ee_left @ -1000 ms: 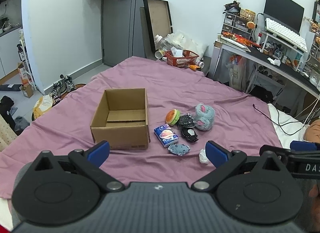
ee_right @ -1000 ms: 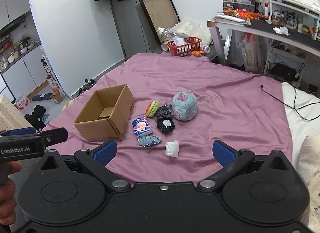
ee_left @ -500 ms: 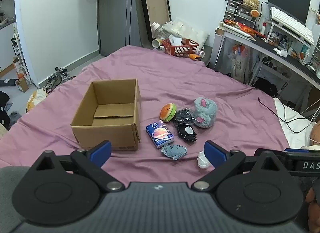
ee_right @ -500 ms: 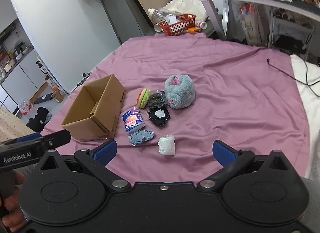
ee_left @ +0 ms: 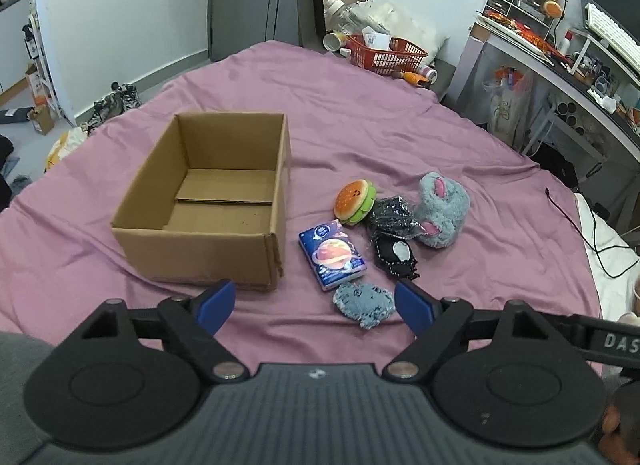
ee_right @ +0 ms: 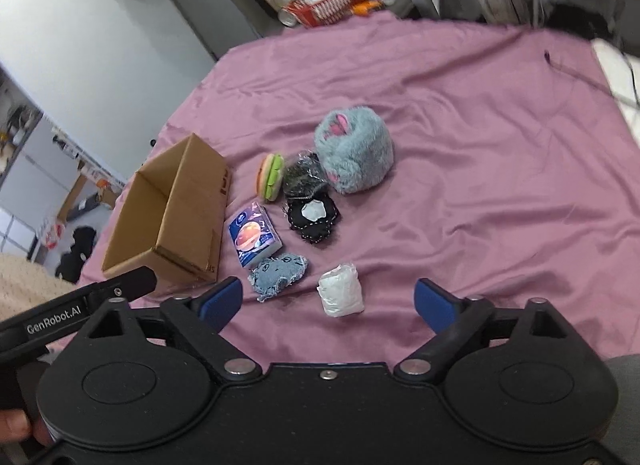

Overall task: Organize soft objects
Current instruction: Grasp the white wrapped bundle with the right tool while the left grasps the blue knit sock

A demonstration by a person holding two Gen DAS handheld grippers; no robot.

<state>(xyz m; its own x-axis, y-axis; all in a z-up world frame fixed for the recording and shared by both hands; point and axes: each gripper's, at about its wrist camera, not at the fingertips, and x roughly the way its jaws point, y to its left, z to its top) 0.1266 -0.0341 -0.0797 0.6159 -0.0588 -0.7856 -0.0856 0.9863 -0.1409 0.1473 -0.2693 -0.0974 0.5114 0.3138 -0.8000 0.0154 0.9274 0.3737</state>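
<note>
An open cardboard box (ee_left: 208, 201) sits on the purple bed sheet (ee_left: 360, 121). Right of it lie a burger plush (ee_left: 354, 201), a fluffy grey-blue plush (ee_left: 442, 209), a black sparkly bundle (ee_left: 390, 217), a black pouch (ee_left: 396, 255), a planet-print tissue pack (ee_left: 332, 259) and a small blue plush (ee_left: 362, 303). My left gripper (ee_left: 316, 303) hovers before the small blue plush, its jaws closing, with nothing pressed between them. My right gripper (ee_right: 328, 305) hovers over a white wad (ee_right: 340, 295), its jaws also closing, without touching it. The box (ee_right: 176, 217) is at the left in the right wrist view.
A red basket (ee_left: 386, 55) and bottles stand past the bed's far edge. A cluttered desk (ee_left: 560, 65) runs along the right, and a black cable (ee_left: 580, 225) trails on the sheet. Shoes and bags lie on the floor at left.
Both grippers have come forward and down toward the pile, so the objects look larger. Both pairs of jaws have narrowed slightly. The right wrist view has rolled.
</note>
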